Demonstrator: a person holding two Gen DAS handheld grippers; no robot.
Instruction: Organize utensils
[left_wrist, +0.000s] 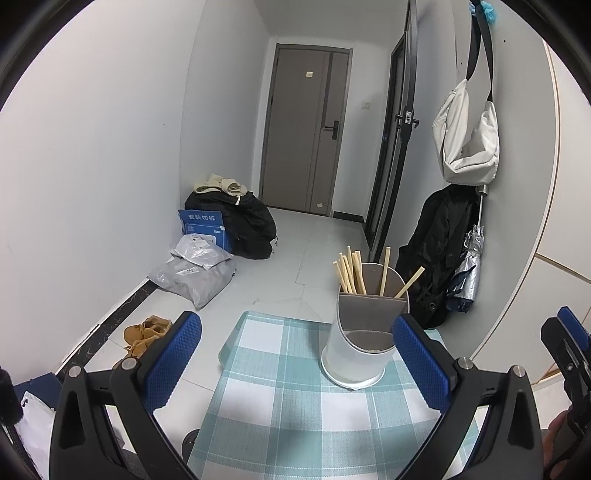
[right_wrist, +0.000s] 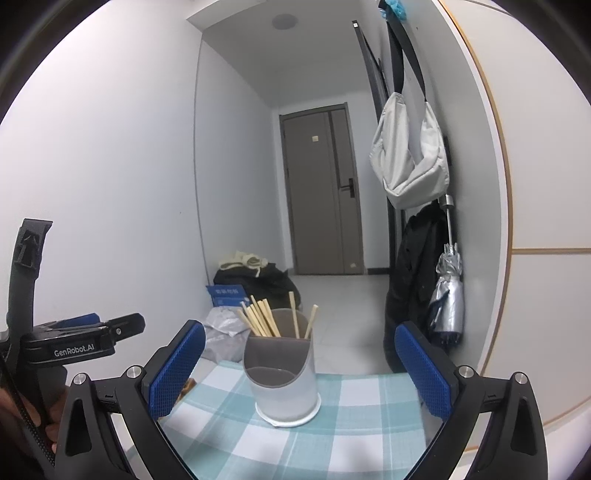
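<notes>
A white and grey utensil holder (left_wrist: 360, 341) stands on the checked teal tablecloth (left_wrist: 280, 406) near the table's far edge. Several wooden chopsticks (left_wrist: 351, 271) stand upright in its raised back compartment; the low front compartment looks empty. The holder also shows in the right wrist view (right_wrist: 282, 373) with its chopsticks (right_wrist: 264, 319). My left gripper (left_wrist: 297, 363) is open and empty, short of the holder and to its left. My right gripper (right_wrist: 301, 373) is open and empty, with the holder between its fingers but farther away.
Past the table edge is a tiled hallway floor with grey parcel bags (left_wrist: 195, 269), a blue box (left_wrist: 203, 229), a black bag (left_wrist: 247, 225) and tan shoes (left_wrist: 146, 334). A white bag (left_wrist: 467, 140), black coat (left_wrist: 439, 251) and umbrella (left_wrist: 467, 273) hang on the right wall.
</notes>
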